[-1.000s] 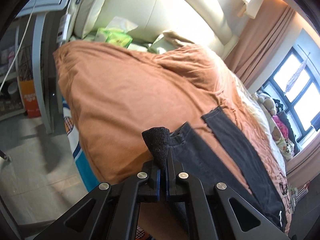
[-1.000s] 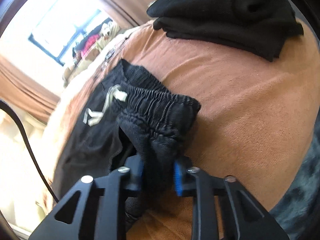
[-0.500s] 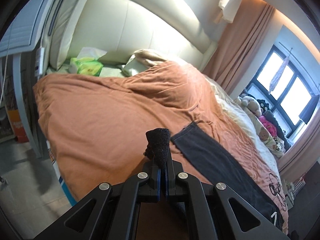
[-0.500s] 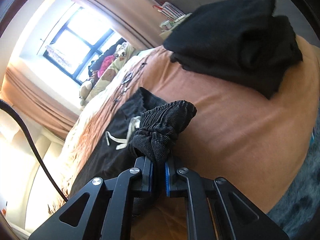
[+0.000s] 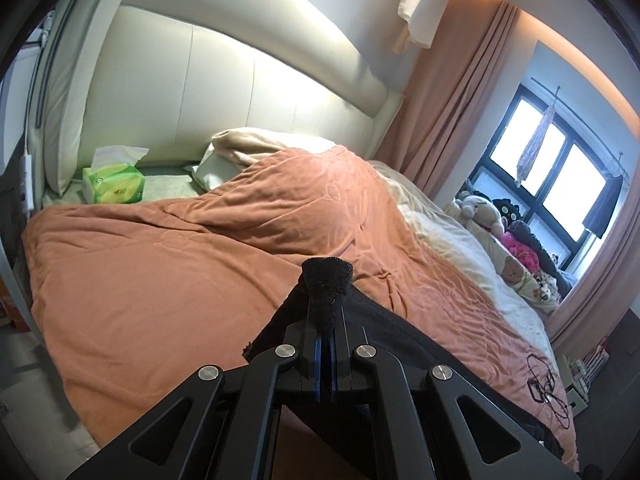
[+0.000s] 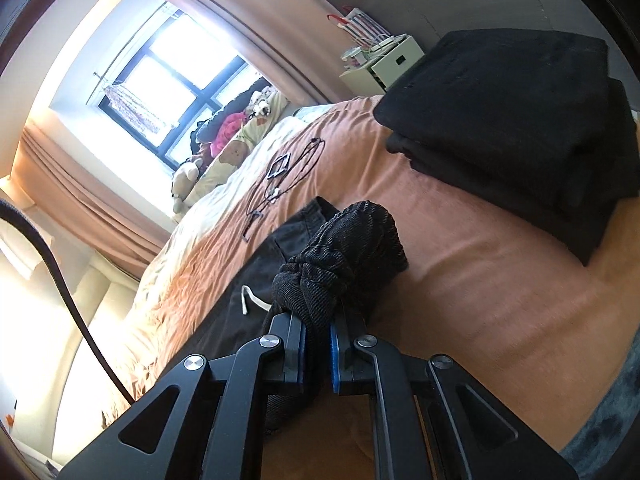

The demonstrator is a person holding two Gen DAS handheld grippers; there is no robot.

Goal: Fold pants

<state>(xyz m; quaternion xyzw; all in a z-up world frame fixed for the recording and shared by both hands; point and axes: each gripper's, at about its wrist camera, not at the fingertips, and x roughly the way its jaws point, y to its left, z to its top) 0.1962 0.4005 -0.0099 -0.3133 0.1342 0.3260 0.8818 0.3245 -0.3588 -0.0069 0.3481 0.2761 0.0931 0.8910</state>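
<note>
Dark pants (image 5: 404, 340) lie stretched over the orange duvet (image 5: 160, 280) of a bed. My left gripper (image 5: 325, 336) is shut on the hem of one leg, and a tuft of black cloth sticks up above the pads. In the right wrist view my right gripper (image 6: 318, 330) is shut on the bunched elastic waistband (image 6: 348, 248). A white drawstring (image 6: 250, 300) hangs to the left of it. Both ends of the pants are lifted off the duvet.
A stack of folded black clothes (image 6: 516, 128) sits on the duvet to the right of the waistband. Black cords (image 6: 280, 176) lie further up the bed. A green tissue pack (image 5: 114, 184), pillows, plush toys (image 5: 500, 232) and a window border the bed.
Both grippers rose with the pants in them. The left view swung up from the bed's edge to the headboard and window. The bunched waistband came up off the duvet.
</note>
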